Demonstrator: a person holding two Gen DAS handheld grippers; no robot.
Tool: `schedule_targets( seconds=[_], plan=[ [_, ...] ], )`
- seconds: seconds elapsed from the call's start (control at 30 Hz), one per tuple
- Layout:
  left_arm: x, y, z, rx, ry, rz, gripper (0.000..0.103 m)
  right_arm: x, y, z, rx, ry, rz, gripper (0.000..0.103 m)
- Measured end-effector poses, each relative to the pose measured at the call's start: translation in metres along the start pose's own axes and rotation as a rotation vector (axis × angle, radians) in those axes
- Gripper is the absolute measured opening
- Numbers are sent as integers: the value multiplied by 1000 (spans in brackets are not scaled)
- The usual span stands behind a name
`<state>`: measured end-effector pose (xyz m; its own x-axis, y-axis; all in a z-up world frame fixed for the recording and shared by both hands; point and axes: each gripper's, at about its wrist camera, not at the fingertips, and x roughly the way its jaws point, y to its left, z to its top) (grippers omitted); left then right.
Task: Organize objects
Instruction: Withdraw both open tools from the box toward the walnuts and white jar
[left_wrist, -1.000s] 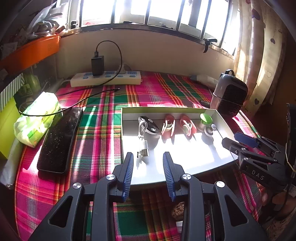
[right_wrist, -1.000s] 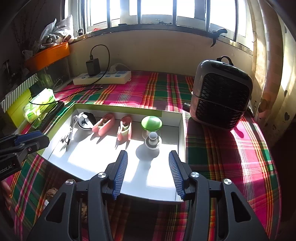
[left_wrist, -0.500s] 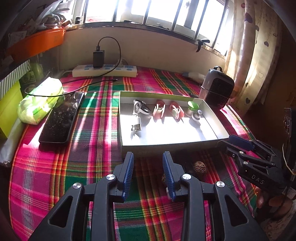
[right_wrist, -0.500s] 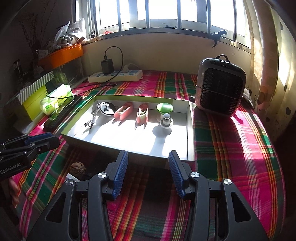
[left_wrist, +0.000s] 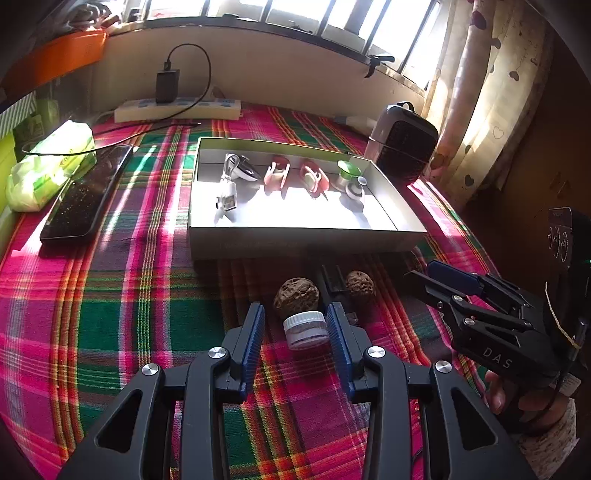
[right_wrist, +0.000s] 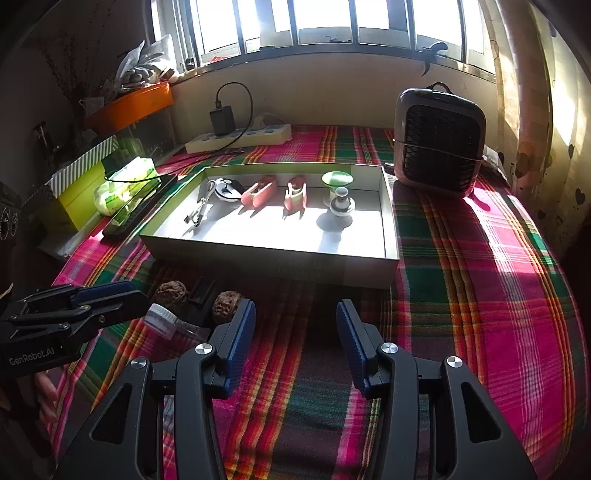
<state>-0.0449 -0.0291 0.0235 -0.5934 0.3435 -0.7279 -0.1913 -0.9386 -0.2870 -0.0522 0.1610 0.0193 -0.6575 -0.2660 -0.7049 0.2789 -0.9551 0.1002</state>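
A small clear jar with a white lid (left_wrist: 306, 329) lies on its side on the plaid cloth, between the open fingers of my left gripper (left_wrist: 295, 338); it also shows in the right wrist view (right_wrist: 162, 318). Two walnuts (left_wrist: 295, 296) (left_wrist: 359, 286) and a black clip (left_wrist: 336, 282) lie just beyond it. The shallow white box (left_wrist: 306, 242) holds a cable reel (left_wrist: 242, 170), two pink clips (left_wrist: 276, 175) and a green-topped piece (left_wrist: 349, 171). My right gripper (right_wrist: 295, 334) is open and empty over bare cloth before the box (right_wrist: 332, 267).
A black heater (right_wrist: 437, 142) stands right of the box. A phone (left_wrist: 86, 195), a green tissue pack (left_wrist: 51, 166) and a power strip (left_wrist: 177, 110) with charger lie to the left and back. A curtain (left_wrist: 476, 92) hangs at the right.
Both grippers have pulled back from over the box toward the near edge. The jar, walnuts and clip in front of the box have come into view, the jar now between my left fingers.
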Motion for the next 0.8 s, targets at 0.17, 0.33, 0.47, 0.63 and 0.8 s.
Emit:
schedule_targets(
  seconds=[0.17, 0.33, 0.47, 0.63, 0.8],
  plan=[
    [4, -2, -4, -4, 14, -1, 34, -2, 0, -4, 9, 0, 11, 51],
    [11, -5, -5, 1, 33, 0, 34, -3, 2, -6, 5, 4, 18, 52],
    [16, -4, -6, -8, 46, -5, 34, -3, 3, -7, 5, 4, 17, 52],
    [19, 0, -7, -26, 60, -1, 34, -2, 3, -6, 4, 7, 19, 52],
    [19, 1, -7, -27, 57, -7, 34, 3, 5, -6, 3, 20, 24, 52]
  ],
)
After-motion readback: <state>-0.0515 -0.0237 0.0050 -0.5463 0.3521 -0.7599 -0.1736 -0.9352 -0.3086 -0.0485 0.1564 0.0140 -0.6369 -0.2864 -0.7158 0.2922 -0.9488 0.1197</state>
